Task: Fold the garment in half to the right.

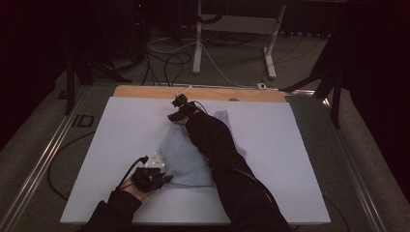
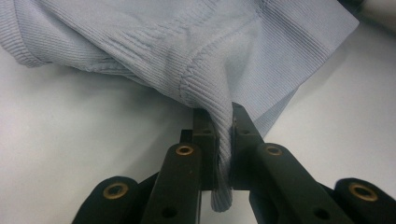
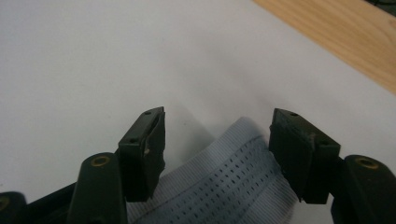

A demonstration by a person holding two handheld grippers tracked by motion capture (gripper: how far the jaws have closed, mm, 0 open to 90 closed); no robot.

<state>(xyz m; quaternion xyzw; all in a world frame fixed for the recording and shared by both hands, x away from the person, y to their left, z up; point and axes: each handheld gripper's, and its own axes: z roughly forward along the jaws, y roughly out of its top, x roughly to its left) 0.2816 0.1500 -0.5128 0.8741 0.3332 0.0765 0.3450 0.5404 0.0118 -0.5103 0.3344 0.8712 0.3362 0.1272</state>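
Garment (image 1: 186,157) (pale blue, ribbed knit) is lying crumpled mid-bench on the white sheet (image 1: 121,135), with the right forearm stretched across it. Left gripper (image 2: 225,140) has its fingers pinched tight on a bunched fold at the near edge, and that grip looks solid. Right gripper (image 3: 217,144) is out at the far end, fingers roughly half open with a perforated band (image 3: 229,186) sitting between them, pads not on it yet.

My worries:
- only the tip of that band is between the fingers, so if they close this shallow it'll probably slip out on the first pull
- the sleeve is pressing the cloth down, so lifting could drag or bunch it
- the left holds a thick wad (maybe several layers), so it may not spread flat
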